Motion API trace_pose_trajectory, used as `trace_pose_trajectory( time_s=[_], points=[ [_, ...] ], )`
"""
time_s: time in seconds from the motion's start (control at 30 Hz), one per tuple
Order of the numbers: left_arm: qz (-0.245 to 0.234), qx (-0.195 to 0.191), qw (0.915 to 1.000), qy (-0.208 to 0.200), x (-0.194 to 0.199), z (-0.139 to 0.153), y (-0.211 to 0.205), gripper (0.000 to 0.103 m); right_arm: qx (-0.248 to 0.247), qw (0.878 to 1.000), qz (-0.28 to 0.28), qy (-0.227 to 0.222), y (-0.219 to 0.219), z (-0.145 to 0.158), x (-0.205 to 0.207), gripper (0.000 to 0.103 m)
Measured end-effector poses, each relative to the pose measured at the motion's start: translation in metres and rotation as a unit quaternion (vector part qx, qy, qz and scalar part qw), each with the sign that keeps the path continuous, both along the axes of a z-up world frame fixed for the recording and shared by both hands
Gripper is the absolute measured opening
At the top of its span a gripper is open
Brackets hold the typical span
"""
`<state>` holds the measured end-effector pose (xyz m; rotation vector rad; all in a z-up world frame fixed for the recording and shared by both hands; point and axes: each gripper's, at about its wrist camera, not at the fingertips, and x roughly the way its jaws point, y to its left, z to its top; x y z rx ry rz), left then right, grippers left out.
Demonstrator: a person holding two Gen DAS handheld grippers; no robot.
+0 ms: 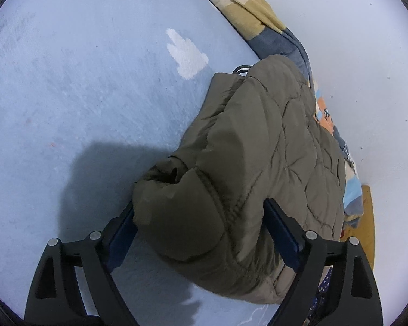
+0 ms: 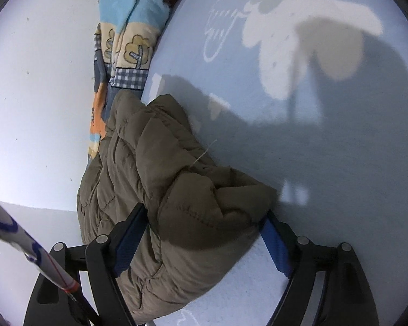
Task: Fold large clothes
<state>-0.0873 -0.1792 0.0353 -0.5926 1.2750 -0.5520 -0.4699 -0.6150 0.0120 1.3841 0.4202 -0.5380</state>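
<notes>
An olive-brown quilted puffer jacket (image 1: pixel 258 141) lies bunched and folded on the light blue bed sheet (image 1: pixel 81 95). In the left wrist view my left gripper (image 1: pixel 200 203) straddles the jacket's near folded end with its jaws wide, and the padded cloth fills the gap between the blue pads (image 1: pixel 281 231). In the right wrist view my right gripper (image 2: pixel 206 210) straddles another thick end of the jacket (image 2: pixel 155 163). Its jaws are wide too, and a strip of sheet shows between the cloth and the right pad (image 2: pixel 276 247). The jacket rests on the bed and does not hang.
A patchwork cartoon blanket (image 2: pixel 133 35) lies bunched along the white wall (image 2: pixel 35 95) behind the jacket. White cloud prints (image 2: pixel 299 43) mark the sheet (image 2: pixel 340 163). A white rod with blue marks (image 2: pixel 27 247) crosses the lower left of the right wrist view.
</notes>
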Motion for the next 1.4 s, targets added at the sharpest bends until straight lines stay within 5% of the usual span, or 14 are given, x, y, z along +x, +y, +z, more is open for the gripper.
trace_pose_trajectory(
  time_s=[0.13,0.27,0.5,0.83,1.4],
  points=[
    [-0.031,0.045,0.9965,-0.063,-0.005,0.023,-0.015,0.056,-0.066,0.997,0.026,0.034,0.004,0.022,0.009,0.050],
    [-0.048,0.085,0.9880,-0.120,-0.013,0.043,-0.022,0.044,-0.159,0.981,0.052,0.097,0.021,0.051,0.024,0.039],
    [-0.071,0.132,0.9647,-0.217,-0.027,0.080,-0.033,0.038,-0.281,0.946,0.081,0.140,0.048,0.098,0.035,0.033],
    [-0.063,0.095,0.9579,-0.264,-0.035,0.132,-0.023,0.036,-0.364,0.920,0.084,0.118,0.071,0.153,0.029,0.029],
    [-0.078,0.088,0.9590,-0.258,-0.093,0.164,0.036,0.036,-0.344,0.932,0.090,0.065,0.113,0.196,-0.036,0.029]
  ],
)
